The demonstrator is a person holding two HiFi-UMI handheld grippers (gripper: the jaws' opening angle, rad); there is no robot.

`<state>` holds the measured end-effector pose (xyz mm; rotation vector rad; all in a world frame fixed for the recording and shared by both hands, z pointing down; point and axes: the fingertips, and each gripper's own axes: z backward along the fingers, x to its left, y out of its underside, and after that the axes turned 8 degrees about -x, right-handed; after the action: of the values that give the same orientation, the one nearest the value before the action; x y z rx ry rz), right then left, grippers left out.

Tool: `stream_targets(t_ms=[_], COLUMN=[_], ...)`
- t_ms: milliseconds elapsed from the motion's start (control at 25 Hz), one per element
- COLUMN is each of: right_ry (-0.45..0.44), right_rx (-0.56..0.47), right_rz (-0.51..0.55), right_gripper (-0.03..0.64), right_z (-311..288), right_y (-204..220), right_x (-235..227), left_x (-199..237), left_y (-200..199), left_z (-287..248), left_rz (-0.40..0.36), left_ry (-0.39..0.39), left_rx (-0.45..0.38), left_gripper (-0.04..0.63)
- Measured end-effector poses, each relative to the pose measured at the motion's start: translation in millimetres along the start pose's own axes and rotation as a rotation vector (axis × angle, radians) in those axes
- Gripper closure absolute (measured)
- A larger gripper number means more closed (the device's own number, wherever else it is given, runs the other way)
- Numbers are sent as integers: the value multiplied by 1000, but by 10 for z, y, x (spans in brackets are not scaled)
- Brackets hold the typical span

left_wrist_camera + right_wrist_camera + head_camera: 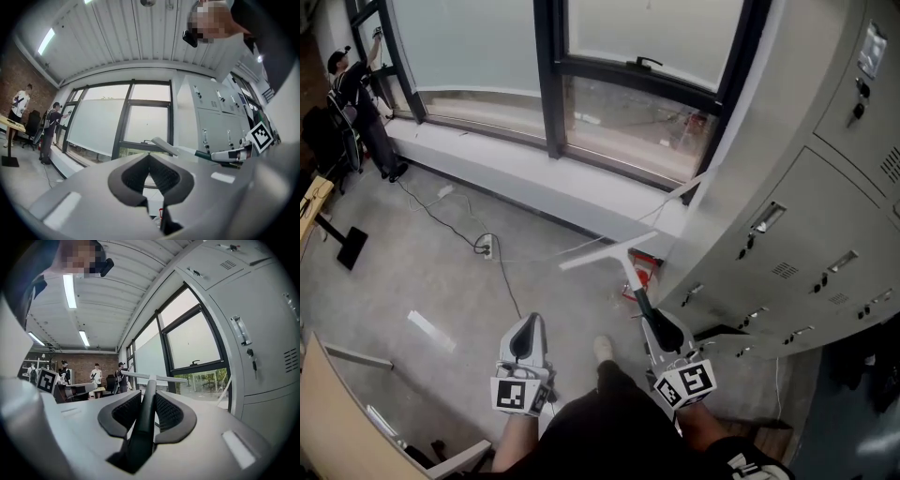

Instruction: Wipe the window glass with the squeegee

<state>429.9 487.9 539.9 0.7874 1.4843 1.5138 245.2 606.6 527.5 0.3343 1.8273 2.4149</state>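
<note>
While my right gripper [148,401] is clamped on the dark handle of the squeegee [600,255], my left gripper [150,161] has its jaws together at the tips, with nothing between them. The squeegee's pale T-shaped blade bar points forward, away from me, above the concrete floor [412,272]. It is just beside the grey lockers [806,216] and short of the window glass [637,127], not touching it.
</note>
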Motion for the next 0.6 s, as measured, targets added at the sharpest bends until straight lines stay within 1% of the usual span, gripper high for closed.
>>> stream_targets(t_ms=[160, 240, 400, 480, 600], right_ry=[-47, -69, -117, -127, -118], right_rx=[1, -6, -32, -33, -7], right_rz=[-7, -17, -16, -20, -16], right_gripper=[520, 520, 520, 520, 520], right_z=[-494, -780, -1264, -1432, -1692], right_y=[83, 59, -32, -28, -13], right_x=[-170, -275, -451, -541, -811], left_x=[197, 300, 521, 614, 712], left_y=[15, -13, -13, 29, 138], left_z=[-342, -556, -940, -1103, -1443], left_rz=[-37, -55, -131, -113, -83], left_ry=[-27, -40, -79, -96, -111], left_rx=[-4, -8, -2, -5, 3], left_gripper=[597, 597, 597, 597, 597])
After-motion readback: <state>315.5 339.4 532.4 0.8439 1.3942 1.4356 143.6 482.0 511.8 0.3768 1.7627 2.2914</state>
